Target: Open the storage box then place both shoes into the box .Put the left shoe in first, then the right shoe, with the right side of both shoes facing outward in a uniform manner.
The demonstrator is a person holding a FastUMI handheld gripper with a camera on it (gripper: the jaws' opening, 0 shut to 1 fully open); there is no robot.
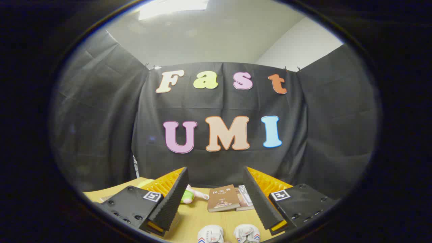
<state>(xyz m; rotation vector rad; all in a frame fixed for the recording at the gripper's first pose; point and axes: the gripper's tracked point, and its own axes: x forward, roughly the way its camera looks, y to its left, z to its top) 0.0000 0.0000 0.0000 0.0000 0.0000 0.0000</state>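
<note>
My gripper [216, 195] is open, its two black ribbed fingers [173, 199] spread wide above the wooden table [199, 219] with nothing between them. Low between the fingers, close under me, sit two white shoes side by side: the left-hand one [211, 234] and the right-hand one [247, 233], each with red and blue marks on it. I see just their near ends, the rest is cut off. The fingers do not touch them.
Beyond the fingers lie a brown book [222, 198] and another book [245, 197] beside it at the table's back. A small green and white toy [190, 195] lies next to the left finger.
</note>
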